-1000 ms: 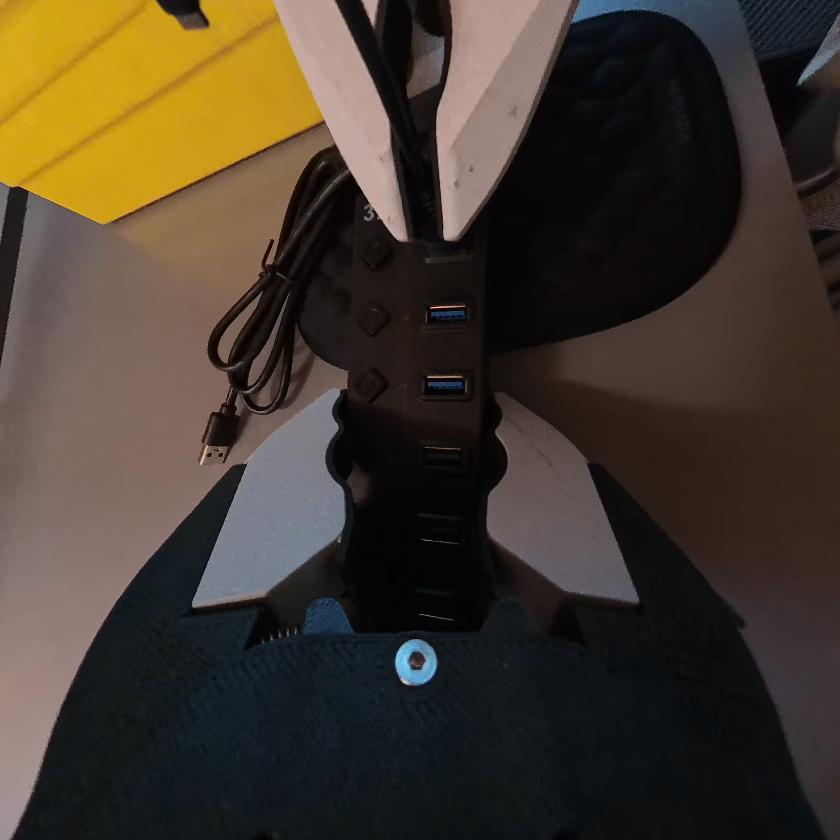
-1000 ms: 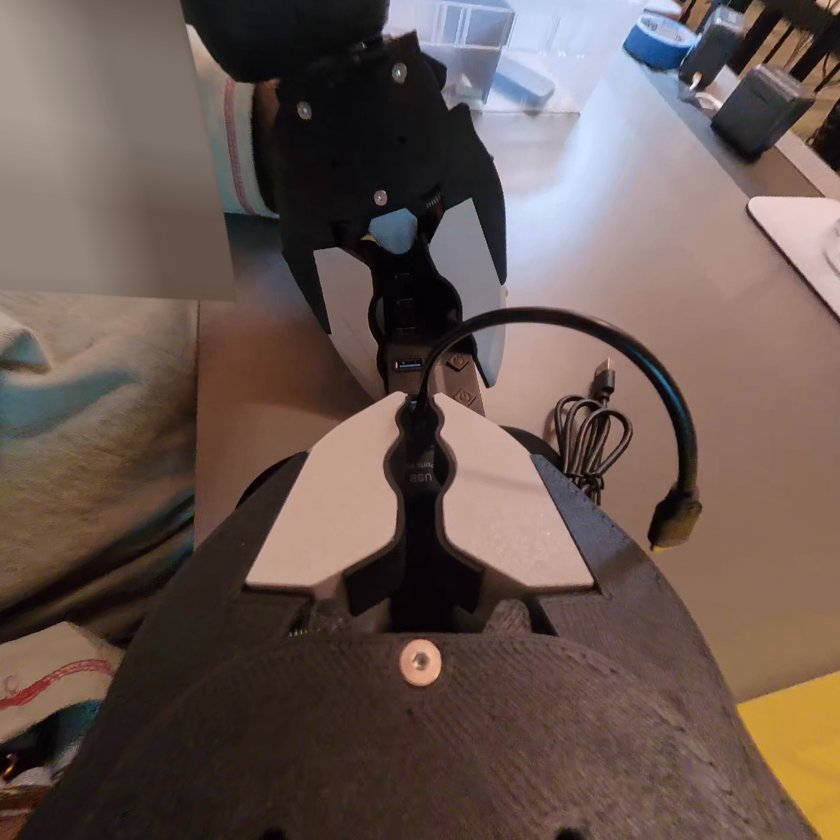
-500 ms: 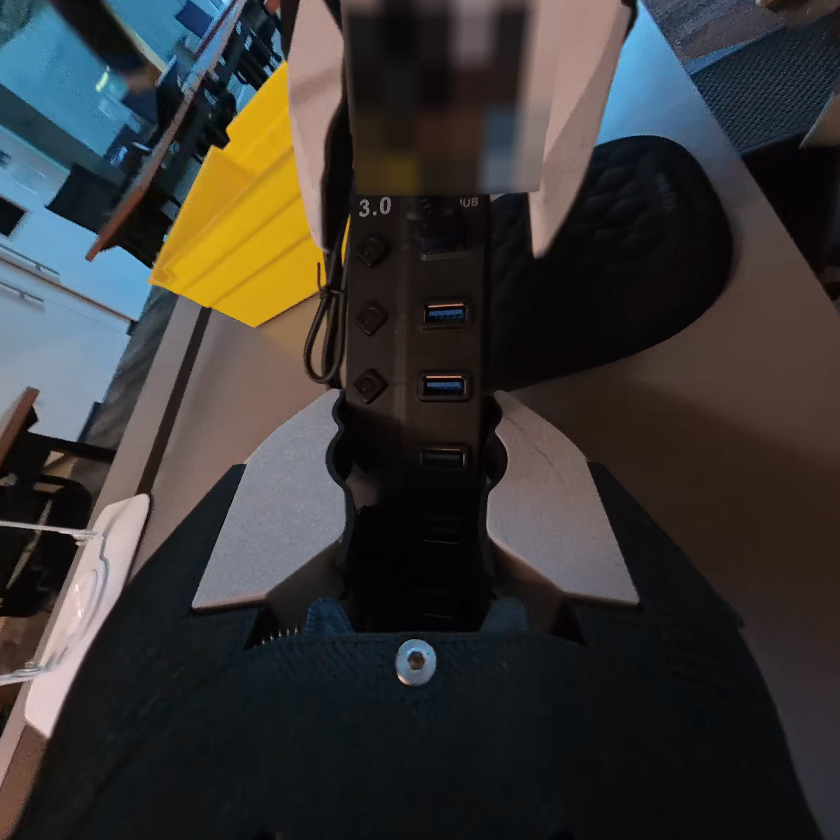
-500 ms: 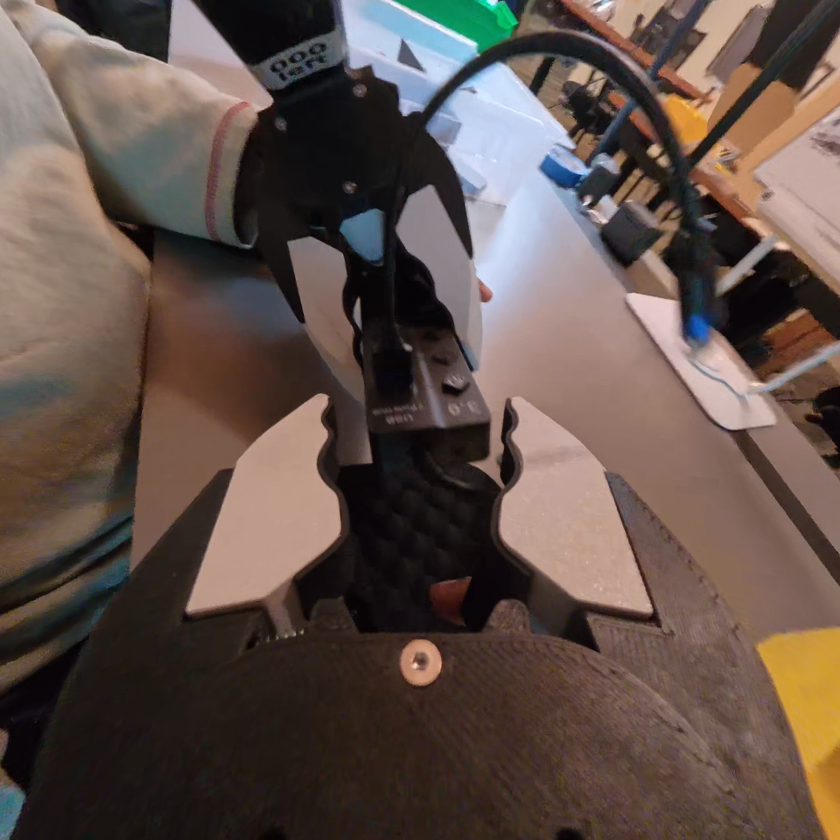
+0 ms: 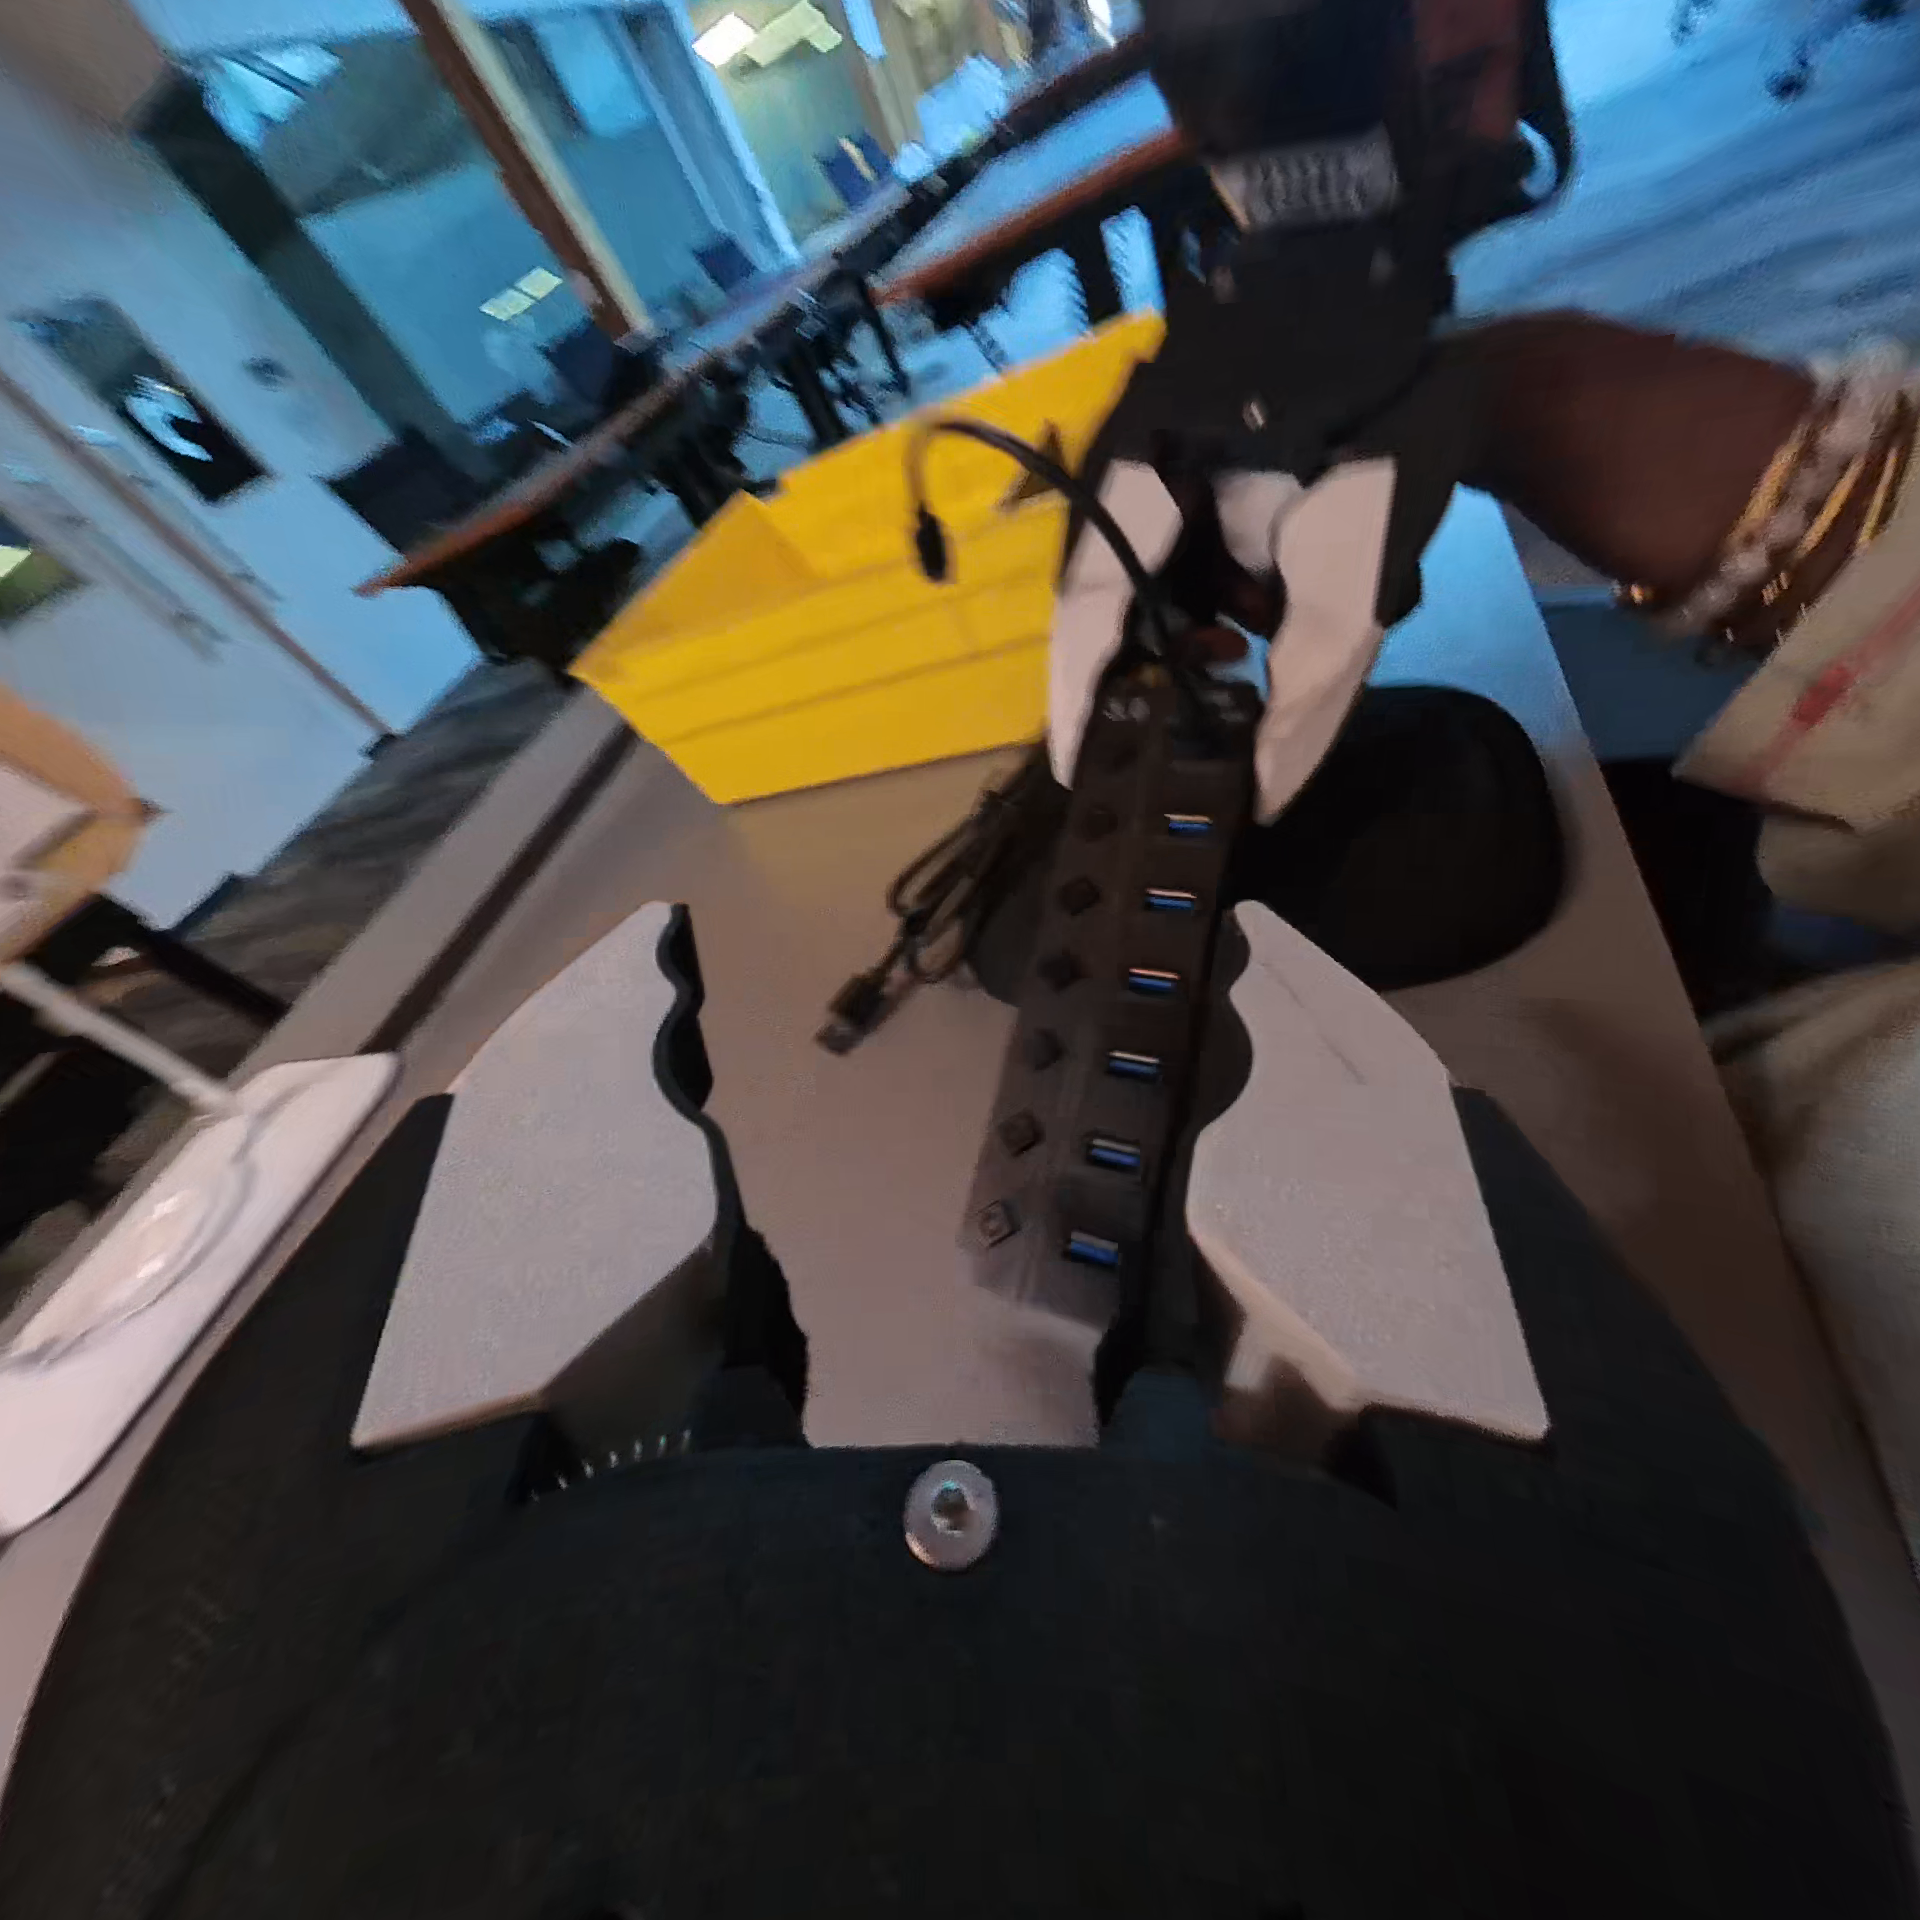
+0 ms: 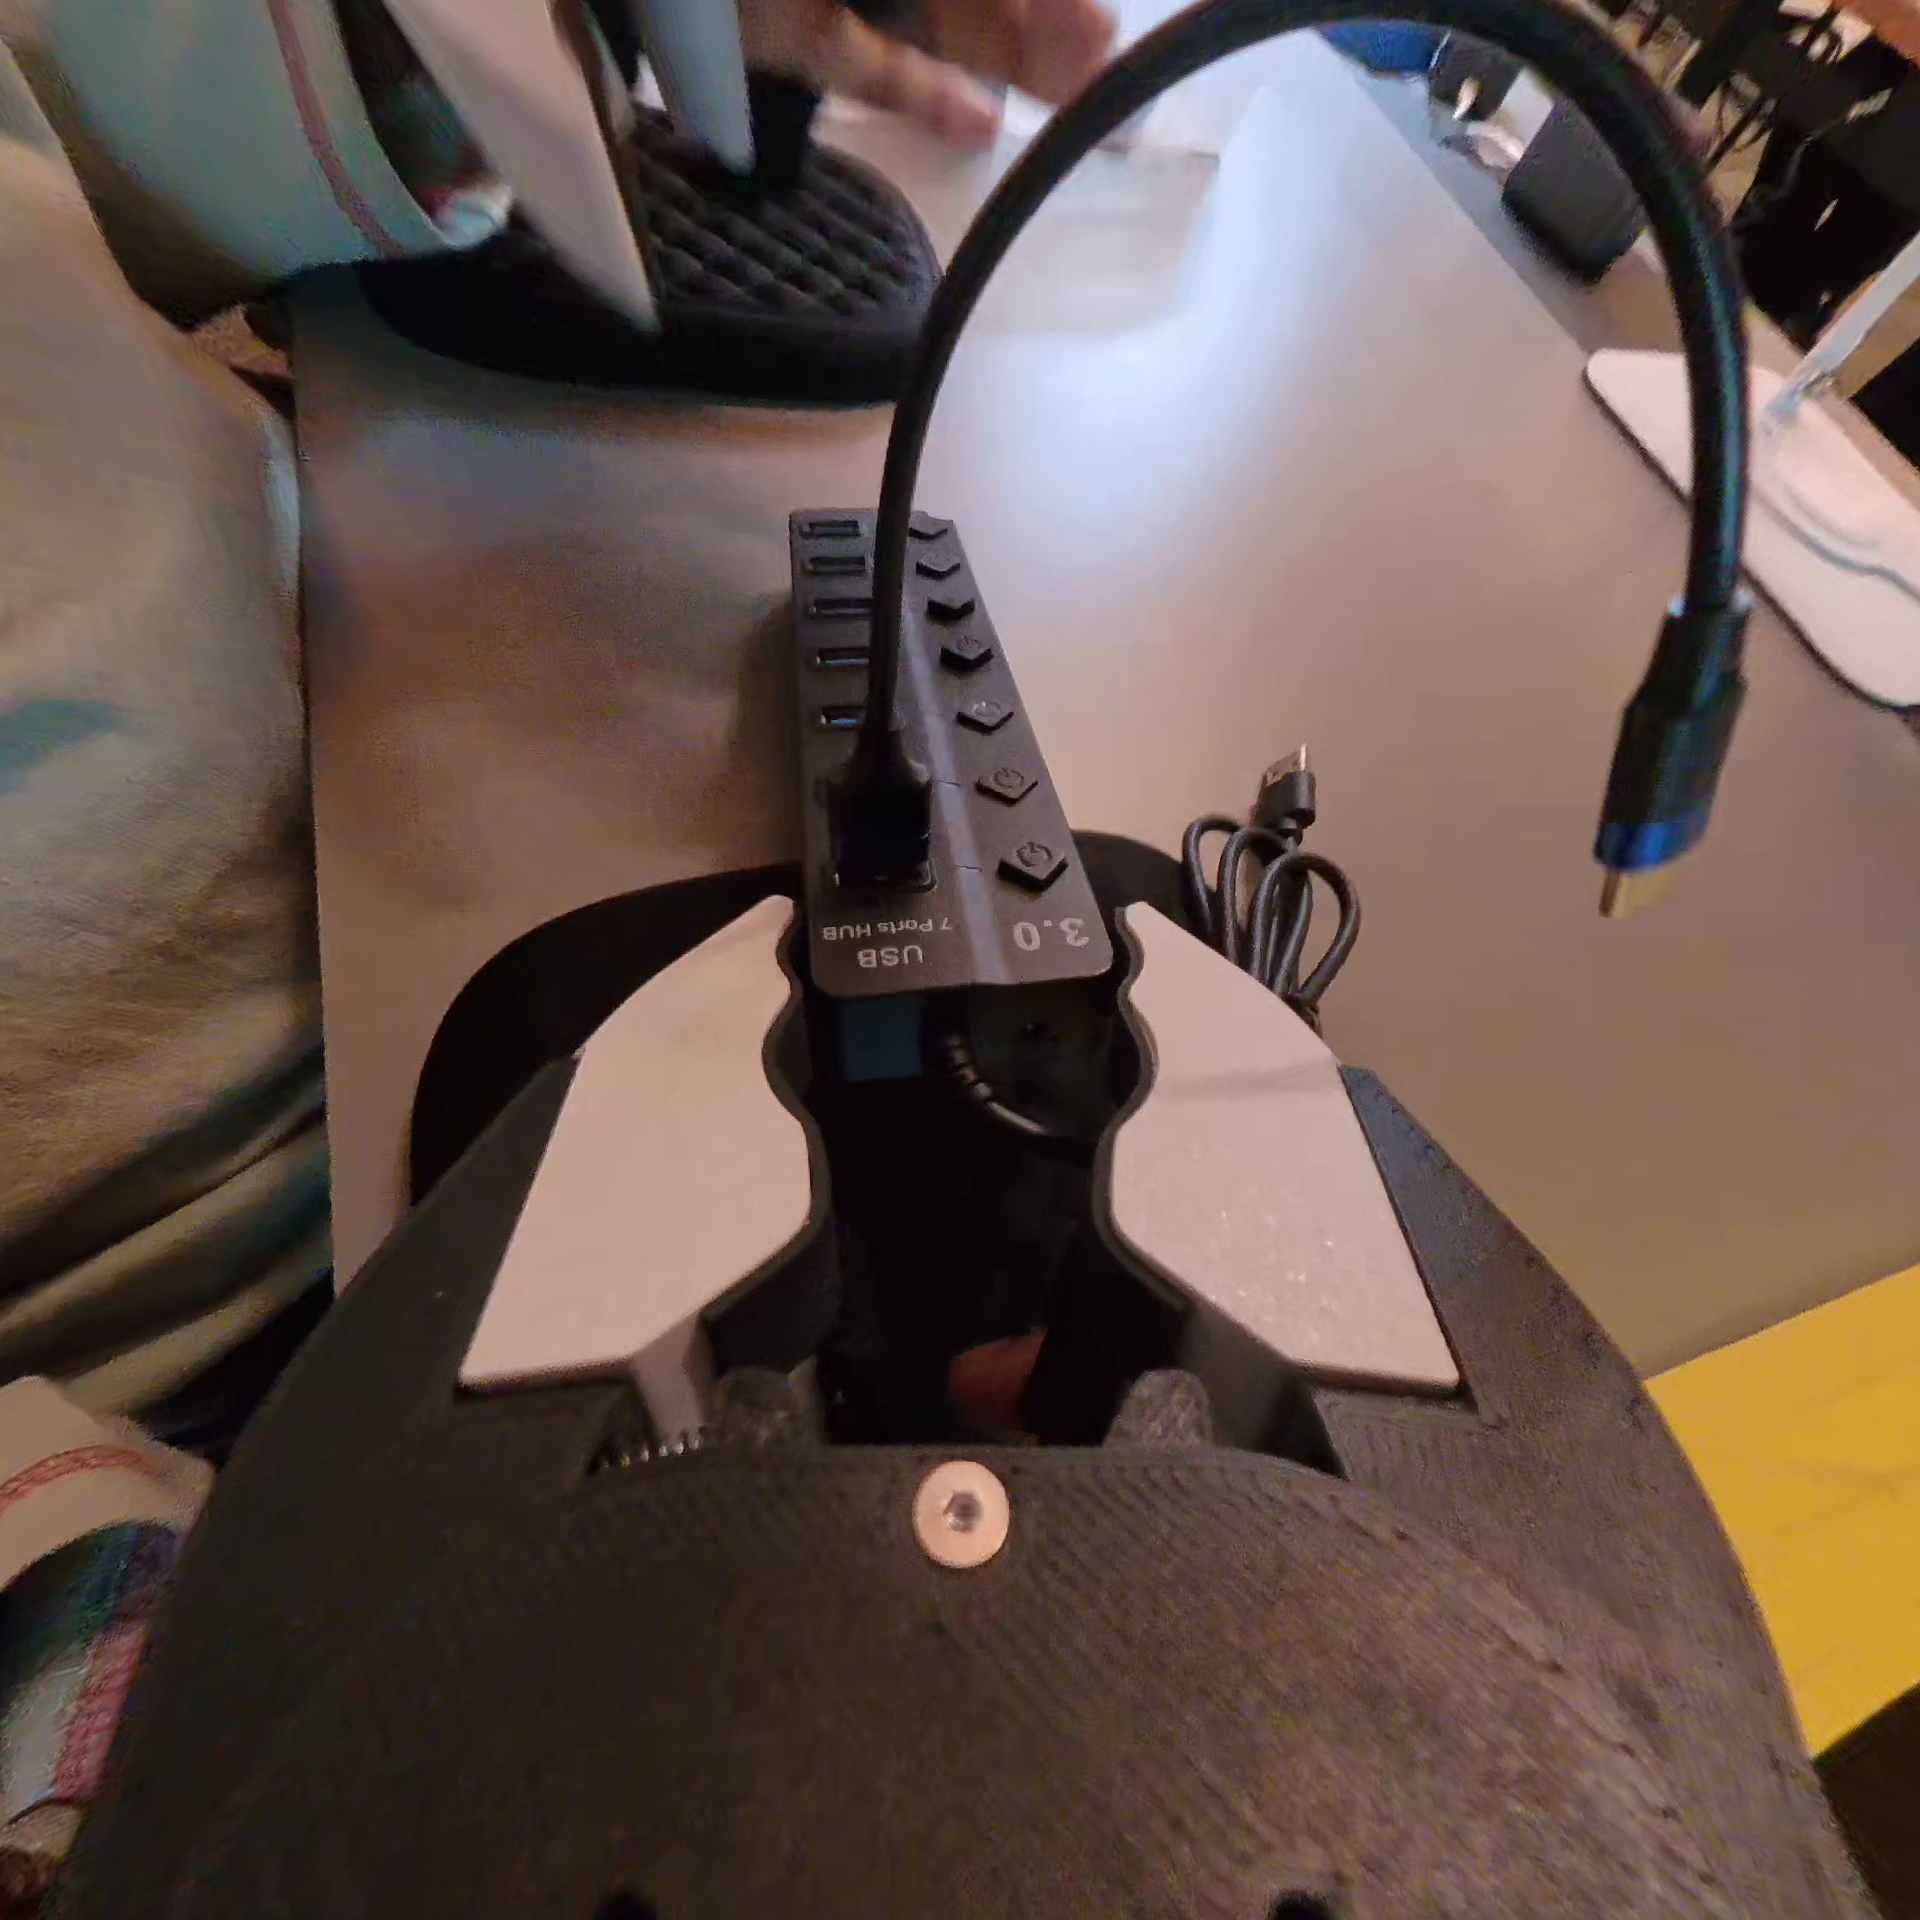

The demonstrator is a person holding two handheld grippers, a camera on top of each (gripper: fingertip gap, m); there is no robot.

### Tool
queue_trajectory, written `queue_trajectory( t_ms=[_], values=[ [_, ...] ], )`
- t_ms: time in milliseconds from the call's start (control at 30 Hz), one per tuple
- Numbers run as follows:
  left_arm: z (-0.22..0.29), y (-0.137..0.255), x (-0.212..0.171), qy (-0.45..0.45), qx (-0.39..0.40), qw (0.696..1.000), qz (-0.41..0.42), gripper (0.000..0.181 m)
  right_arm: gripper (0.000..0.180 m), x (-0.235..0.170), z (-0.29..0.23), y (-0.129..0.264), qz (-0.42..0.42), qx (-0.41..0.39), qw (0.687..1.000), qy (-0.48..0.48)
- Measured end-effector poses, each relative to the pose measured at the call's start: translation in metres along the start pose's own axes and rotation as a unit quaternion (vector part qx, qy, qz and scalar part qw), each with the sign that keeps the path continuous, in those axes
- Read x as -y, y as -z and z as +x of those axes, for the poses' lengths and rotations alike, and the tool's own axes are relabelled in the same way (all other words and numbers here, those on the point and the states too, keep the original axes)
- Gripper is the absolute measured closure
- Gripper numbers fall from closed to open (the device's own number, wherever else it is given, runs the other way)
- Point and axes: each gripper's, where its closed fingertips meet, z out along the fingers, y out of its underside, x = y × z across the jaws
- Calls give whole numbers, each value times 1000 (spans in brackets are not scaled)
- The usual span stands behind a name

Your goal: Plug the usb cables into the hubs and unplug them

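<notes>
One cable [image 6: 891, 582] stood plugged into the hub [image 6: 940, 769] just ahead of the right gripper's [image 6: 956, 935] open fingers, the left gripper [image 5: 956, 935] likewise open, so unplugging remained.

left gripper [image 5: 956, 1049]: two pale grey fingers [image 5: 561, 1195] with wavy inner edges are seen spread wide on a black body; nothing is clamped between them. in the right wrist view only its blurred pale finger blades [image 6: 582, 177] are shown at the top left, pointed downward, beside a light sleeve cuff [image 6: 312, 135].

right gripper [image 6: 956, 997]: pale grey fingers [image 6: 665, 1174] are held parted, with a gap kept at either side. in the left wrist view it is seen farther off, tilted downward with fingertips lowest, carried by a bare forearm [image 5: 1621, 457] on which bracelets [image 5: 1808, 499] are worn at the wrist.
</notes>
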Motion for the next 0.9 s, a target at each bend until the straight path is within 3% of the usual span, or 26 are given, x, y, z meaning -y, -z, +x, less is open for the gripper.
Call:
queue_trajectory(
  t_ms=[133,267,367,500,600,667,900],
  values=[
    [-53,76,36,-26,138,987,77,104,121,-14,5,0,-38,-14,999,-10],
    [-115,178,10,-12,296,954,-41,123,98,11,21,27,36,-84,996,-4],
    [-142,265,-45,75,393,899,-179,132,91,31,31,57,95,-150,983,33],
    [-145,362,-126,201,501,766,-350,134,91,56,33,87,154,-211,962,78],
    [-131,372,-170,310,480,726,-383,134,93,66,31,95,160,-232,954,103],
    [-126,368,-190,342,465,716,-393,134,95,70,30,93,153,-233,953,115],
    [-122,363,-227,382,467,674,-427,148,102,78,24,83,137,-226,955,135]
  ],
)
